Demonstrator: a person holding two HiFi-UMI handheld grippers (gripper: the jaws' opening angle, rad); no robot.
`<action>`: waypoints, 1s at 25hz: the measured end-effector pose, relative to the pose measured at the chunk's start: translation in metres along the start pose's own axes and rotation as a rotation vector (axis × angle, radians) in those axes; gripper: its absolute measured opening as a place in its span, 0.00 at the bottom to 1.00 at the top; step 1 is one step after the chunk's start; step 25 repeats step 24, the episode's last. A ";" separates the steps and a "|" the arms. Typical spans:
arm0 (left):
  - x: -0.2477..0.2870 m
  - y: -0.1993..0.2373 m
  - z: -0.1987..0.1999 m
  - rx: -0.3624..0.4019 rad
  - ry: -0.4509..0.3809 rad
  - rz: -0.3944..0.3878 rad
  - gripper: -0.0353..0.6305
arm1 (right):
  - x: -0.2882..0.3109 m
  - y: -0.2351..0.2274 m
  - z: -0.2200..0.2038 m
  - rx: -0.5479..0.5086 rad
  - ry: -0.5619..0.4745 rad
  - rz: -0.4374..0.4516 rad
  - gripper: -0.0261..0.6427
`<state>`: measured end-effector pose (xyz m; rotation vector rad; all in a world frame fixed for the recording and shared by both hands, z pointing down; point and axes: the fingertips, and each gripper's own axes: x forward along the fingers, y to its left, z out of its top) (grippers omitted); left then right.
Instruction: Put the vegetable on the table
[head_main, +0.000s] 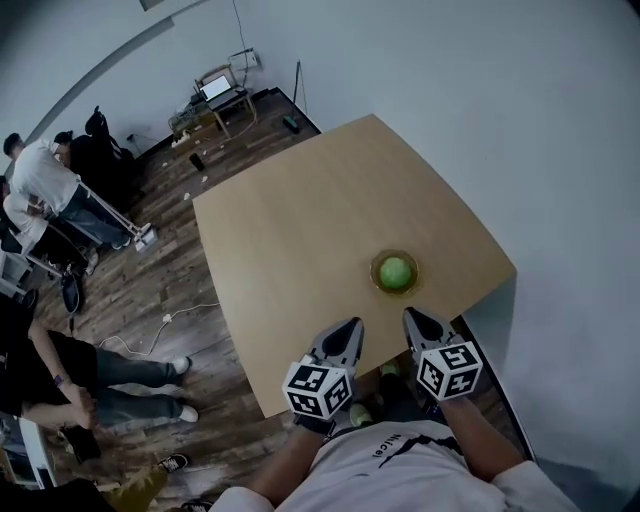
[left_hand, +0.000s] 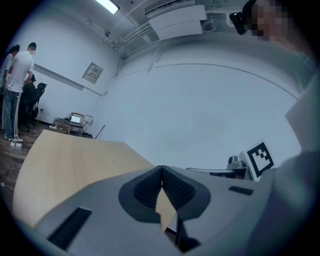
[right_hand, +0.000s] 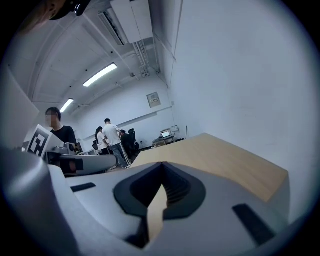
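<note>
Beside the tabletop (head_main: 290, 230), low in the frame, left gripper (head_main: 349, 328) and right gripper (head_main: 413, 318) are being held with jaws clenched and empty, seemingly readied for the vegetable (head_main: 395, 272) in its bowl (head_main: 375, 263).

Round green vegetable (head_main: 395, 271) sits in a bowl (head_main: 378, 282) on the table (head_main: 300, 240).
</note>
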<state>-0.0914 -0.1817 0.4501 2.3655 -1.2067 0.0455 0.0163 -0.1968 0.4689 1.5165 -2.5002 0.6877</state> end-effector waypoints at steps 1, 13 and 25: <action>-0.004 -0.003 0.002 0.005 -0.008 -0.003 0.07 | -0.003 0.004 0.001 -0.008 -0.005 0.002 0.06; -0.032 -0.007 0.020 0.034 -0.060 -0.003 0.07 | -0.016 0.040 0.014 -0.072 -0.039 0.020 0.06; -0.030 0.006 0.025 0.035 -0.075 0.011 0.07 | -0.001 0.048 0.016 -0.099 -0.033 0.042 0.06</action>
